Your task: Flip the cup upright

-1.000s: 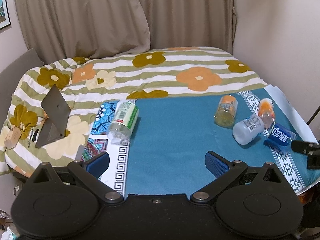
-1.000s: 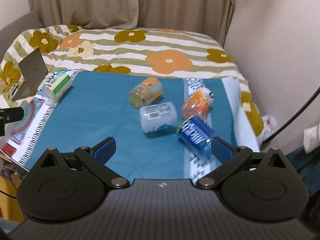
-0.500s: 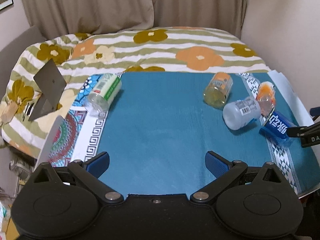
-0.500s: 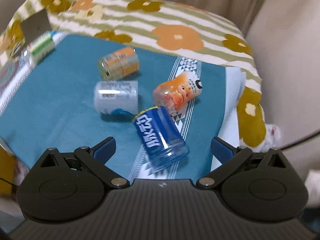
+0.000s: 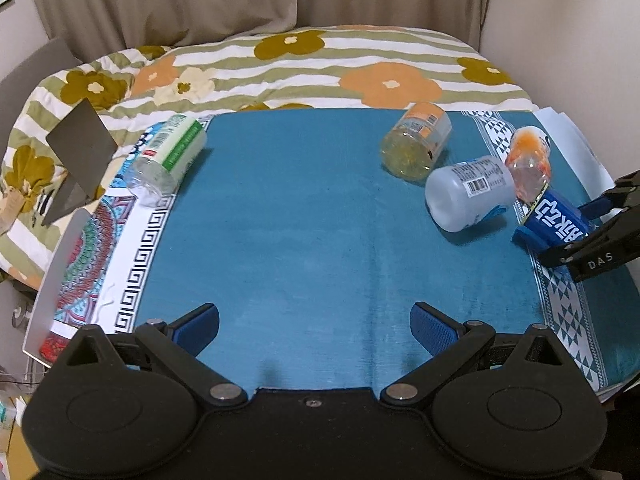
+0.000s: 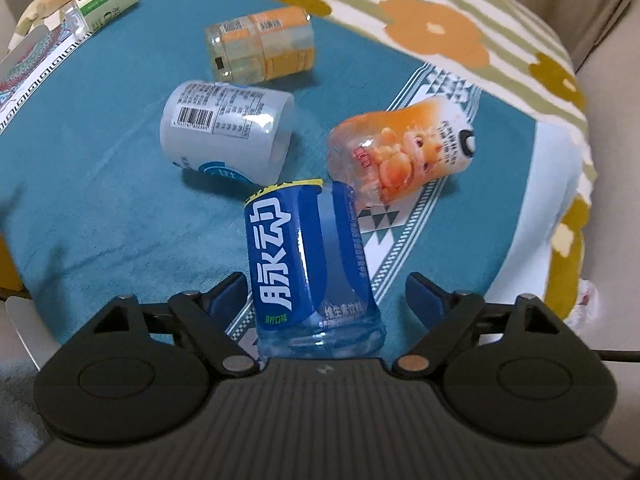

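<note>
Several cut-bottle cups lie on their sides on a teal cloth (image 5: 300, 220). The blue-labelled cup (image 6: 308, 264) lies between the fingers of my open right gripper (image 6: 326, 294), with a gap to the right finger; it also shows in the left wrist view (image 5: 554, 220), where the right gripper (image 5: 588, 236) reaches in from the right edge. Beside it lie an orange-print cup (image 6: 404, 152), a white barcode cup (image 6: 226, 130) and a yellow-orange cup (image 6: 262, 44). A green-labelled cup (image 5: 168, 152) lies at the far left. My left gripper (image 5: 314, 326) is open and empty above the cloth's near edge.
A flowered striped blanket (image 5: 320, 64) lies behind the cloth. A grey folded stand (image 5: 78, 160) sits at the left. A patterned mat (image 5: 92, 256) borders the cloth's left side. Curtains and a wall close off the back and right.
My right gripper has moved forward and down, so the blue cup now lies between its fingers. My left gripper has shifted slightly; the cups have not moved.
</note>
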A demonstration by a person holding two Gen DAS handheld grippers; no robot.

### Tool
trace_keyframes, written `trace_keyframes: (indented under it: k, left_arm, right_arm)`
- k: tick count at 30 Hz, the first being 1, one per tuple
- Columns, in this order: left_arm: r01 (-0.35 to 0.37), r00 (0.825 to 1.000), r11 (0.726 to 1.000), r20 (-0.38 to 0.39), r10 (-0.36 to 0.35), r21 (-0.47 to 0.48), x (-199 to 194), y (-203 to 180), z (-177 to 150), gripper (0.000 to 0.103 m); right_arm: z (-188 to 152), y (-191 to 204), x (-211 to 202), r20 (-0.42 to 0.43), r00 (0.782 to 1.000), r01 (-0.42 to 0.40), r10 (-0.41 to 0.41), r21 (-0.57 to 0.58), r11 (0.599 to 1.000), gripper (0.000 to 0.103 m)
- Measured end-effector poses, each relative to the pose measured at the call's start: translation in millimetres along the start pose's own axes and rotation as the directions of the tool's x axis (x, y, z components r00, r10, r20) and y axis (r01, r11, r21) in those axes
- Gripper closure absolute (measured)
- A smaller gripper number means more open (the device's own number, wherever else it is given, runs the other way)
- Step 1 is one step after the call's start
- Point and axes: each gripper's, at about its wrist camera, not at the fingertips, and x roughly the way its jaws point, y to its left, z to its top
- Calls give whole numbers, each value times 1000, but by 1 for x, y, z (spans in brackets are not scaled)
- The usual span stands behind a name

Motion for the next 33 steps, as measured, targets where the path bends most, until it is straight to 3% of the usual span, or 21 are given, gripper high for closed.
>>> trace_keyframes:
  k: [3, 4, 18, 28, 33]
  left_arm:
    - [7, 1000, 1000, -6, -7, -1, 2, -3, 2, 0]
    - [7, 1000, 1000, -5, -7, 0, 2, -3, 2, 0]
    - [41, 999, 999, 20, -41, -4, -6, 20, 0, 0]
    - [85, 994, 994, 63, -89, 62, -20, 66, 3, 0]
    - [113, 991, 988, 66, -120, 105, -19, 91, 7, 0]
  right_arm:
    - [1, 0, 5, -25, 999, -37, 37, -6, 999, 23]
    - [1, 0, 7, -29, 999, -40, 39, -8, 999, 24]
    - [2, 15, -21, 32, 998, -56, 53, 91, 994, 25]
    - [11, 80, -54, 90, 995, -72, 49, 269, 960, 25]
    - [23, 118, -49, 121, 992, -75, 30, 393, 916, 25]
